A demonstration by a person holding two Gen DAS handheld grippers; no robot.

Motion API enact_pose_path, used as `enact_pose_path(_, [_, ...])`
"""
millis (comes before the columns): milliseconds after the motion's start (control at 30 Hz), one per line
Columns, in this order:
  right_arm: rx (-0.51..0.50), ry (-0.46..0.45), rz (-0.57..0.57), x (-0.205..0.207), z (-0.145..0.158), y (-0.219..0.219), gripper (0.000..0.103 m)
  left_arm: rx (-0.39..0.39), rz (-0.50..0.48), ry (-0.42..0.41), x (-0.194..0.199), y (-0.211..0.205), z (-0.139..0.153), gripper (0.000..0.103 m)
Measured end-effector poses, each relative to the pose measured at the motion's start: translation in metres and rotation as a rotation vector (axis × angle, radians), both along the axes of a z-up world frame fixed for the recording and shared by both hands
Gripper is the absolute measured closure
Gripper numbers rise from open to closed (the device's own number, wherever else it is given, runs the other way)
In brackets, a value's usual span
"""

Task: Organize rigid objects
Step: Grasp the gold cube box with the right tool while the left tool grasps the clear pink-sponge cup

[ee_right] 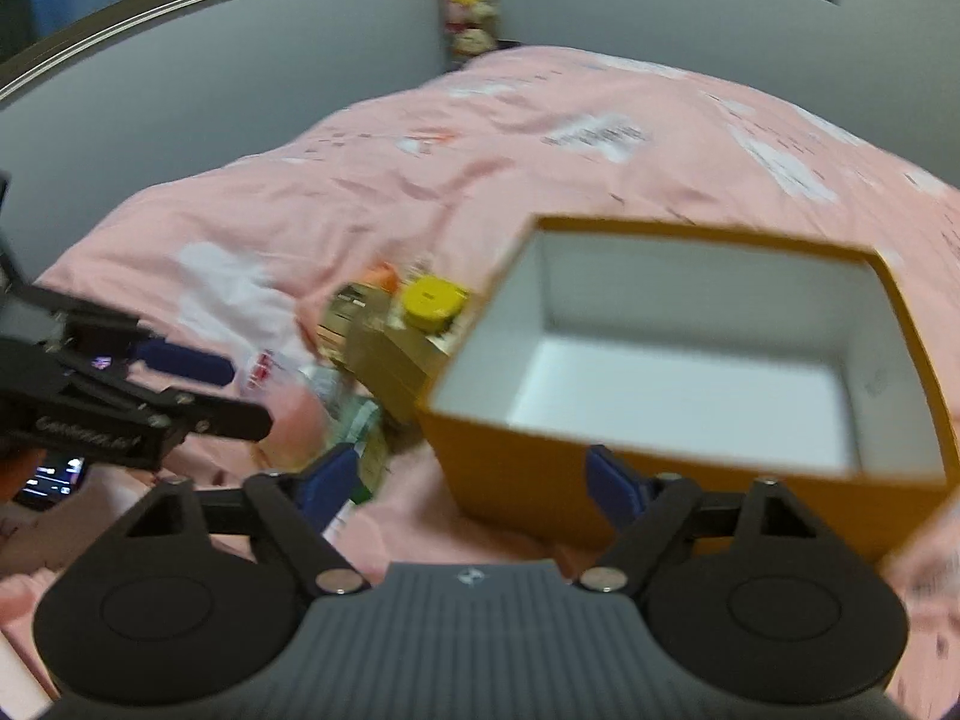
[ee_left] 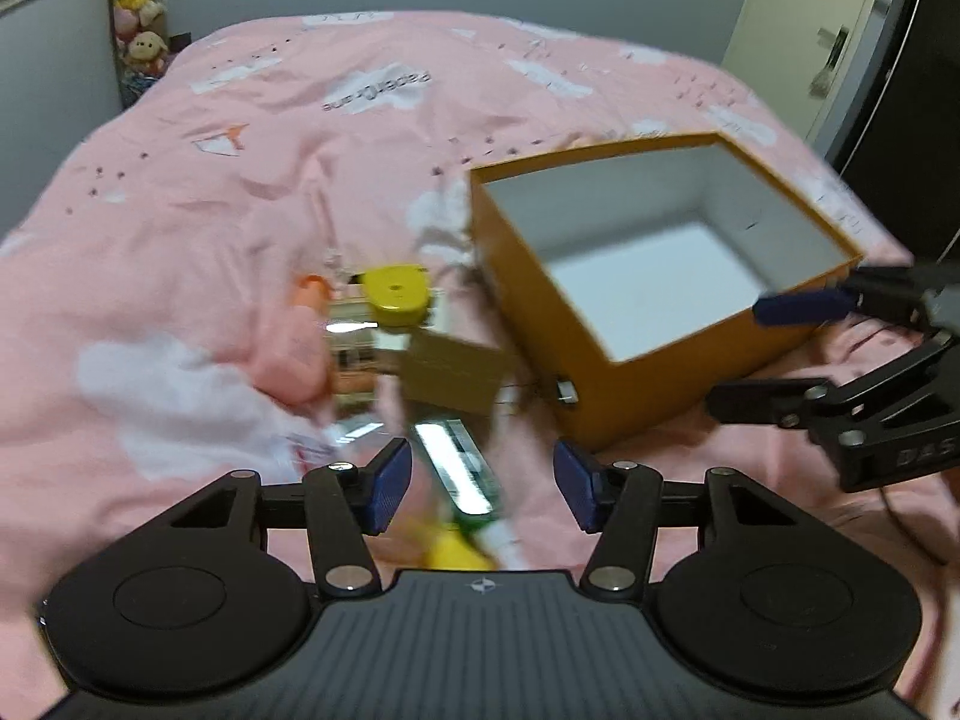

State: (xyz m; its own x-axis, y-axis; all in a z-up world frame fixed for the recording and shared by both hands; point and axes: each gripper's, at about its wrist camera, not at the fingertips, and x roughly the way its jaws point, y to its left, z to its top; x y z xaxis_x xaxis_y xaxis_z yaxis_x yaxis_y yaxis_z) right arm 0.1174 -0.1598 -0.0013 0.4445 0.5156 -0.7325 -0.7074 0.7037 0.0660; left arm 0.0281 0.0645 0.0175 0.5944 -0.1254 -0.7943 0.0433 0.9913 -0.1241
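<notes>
My left claw (ee_left: 483, 489) hangs spread and empty over the green-and-white packet (ee_left: 462, 468), whose long axis runs away between my pads; the orange box (ee_left: 540, 306) sits just right; my right claw (ee_right: 474, 480), also spread, is farther.

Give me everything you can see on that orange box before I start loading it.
The orange box is an open-topped, lidless rectangular carton, looks like rigid cardboard, orange outside and white inside. Nothing shows inside it. It sits upright on the pink bedspread, slightly sunk in. A clutter of small items, including a yellow round piece and a tan carton, lies against its left side. Neither tongs grips it.
</notes>
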Motion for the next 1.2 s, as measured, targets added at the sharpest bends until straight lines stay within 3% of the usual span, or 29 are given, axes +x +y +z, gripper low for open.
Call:
enact_pose_path(67, [-0.004, -0.011, 0.079, 0.004, 0.004, 0.014, 0.026, 0.002, -0.013, 0.04, 0.006, 0.009, -0.002, 0.036])
enact_pose_path(133, [-0.033, -0.035, 0.168, 0.009, 0.006, 0.03, 0.033, 0.005, -0.035, 0.102, 0.016, 0.018, -0.007, 0.023])
enact_pose_path(233, [-0.081, -0.063, 0.288, 0.018, 0.004, 0.055, 0.036, 0.055, -0.059, 0.163, 0.029, 0.026, -0.018, 0.016])
enact_pose_path(300, [-0.112, -0.072, 0.356, 0.026, 0.0, 0.071, 0.036, 0.082, -0.051, 0.196, 0.038, 0.031, -0.028, 0.015])
enact_pose_path(567, [-0.322, -0.071, 0.605, 0.054, -0.034, 0.131, 0.036, 0.036, -0.112, 0.287, 0.057, 0.041, -0.06, 0.015])
enact_pose_path(700, [-0.385, -0.027, 0.665, 0.07, -0.051, 0.148, 0.037, 0.098, -0.165, 0.29, 0.063, 0.038, -0.066, 0.012])
enact_pose_path(900, [-0.448, 0.016, 0.691, 0.085, -0.077, 0.169, 0.041, 0.191, -0.35, 0.288, 0.068, 0.027, -0.066, 0.009])
enact_pose_path(1067, [-0.472, 0.04, 0.683, 0.089, -0.088, 0.18, 0.041, 0.251, -0.58, 0.287, 0.068, 0.012, -0.069, 0.014])
enact_pose_path(1200, [-0.484, 0.051, 0.672, 0.094, -0.093, 0.184, 0.041, 0.33, -0.671, 0.324, 0.071, -0.001, -0.078, 0.019])
